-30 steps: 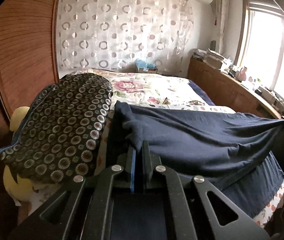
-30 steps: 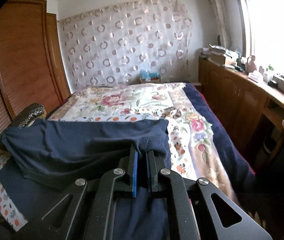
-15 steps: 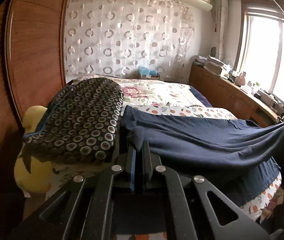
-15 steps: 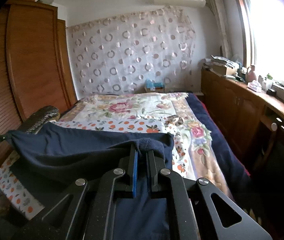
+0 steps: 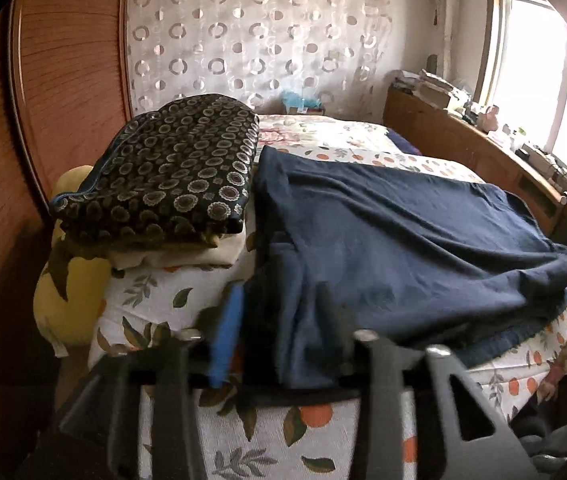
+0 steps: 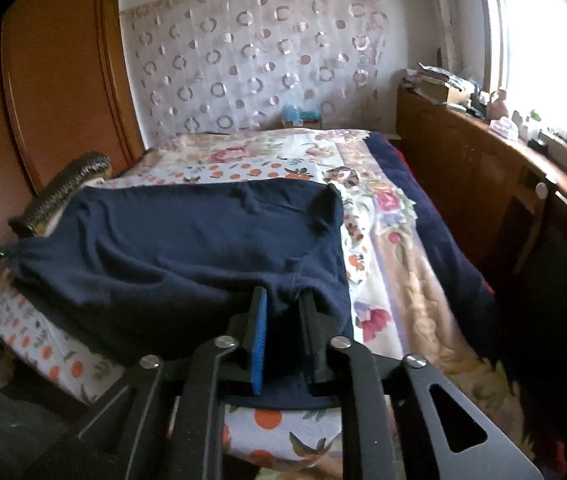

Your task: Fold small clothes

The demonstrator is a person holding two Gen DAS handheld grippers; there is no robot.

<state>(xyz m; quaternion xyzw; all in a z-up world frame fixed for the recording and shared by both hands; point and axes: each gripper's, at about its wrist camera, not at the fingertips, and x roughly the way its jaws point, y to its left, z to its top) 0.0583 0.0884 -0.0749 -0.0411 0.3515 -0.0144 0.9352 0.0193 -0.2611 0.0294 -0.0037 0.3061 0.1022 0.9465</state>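
Note:
A navy garment (image 5: 403, 240) lies spread across the near end of the bed, its front hem hanging over the edge. My left gripper (image 5: 279, 312) is at the garment's near left corner. Its jaws are opening, and the cloth hangs loose between them without the blue pad (image 5: 227, 328) pressing on it. In the right wrist view the same navy garment (image 6: 187, 240) lies flat. My right gripper (image 6: 283, 308) is at its near right corner, jaws opening, with a fold of cloth lying slack in the gap.
A dark circle-patterned folded item (image 5: 171, 172) sits on pale bedding left of the garment, with a yellow plush (image 5: 67, 292) below it. The floral bedspread (image 6: 267, 152) stretches beyond. A wooden wardrobe (image 5: 63, 80) stands left, a wooden cabinet (image 6: 463, 168) right under the window.
Both grippers came down toward the bed and the stretched garment settled flat on it. Both pairs of jaws, shut on the cloth before, now stand apart.

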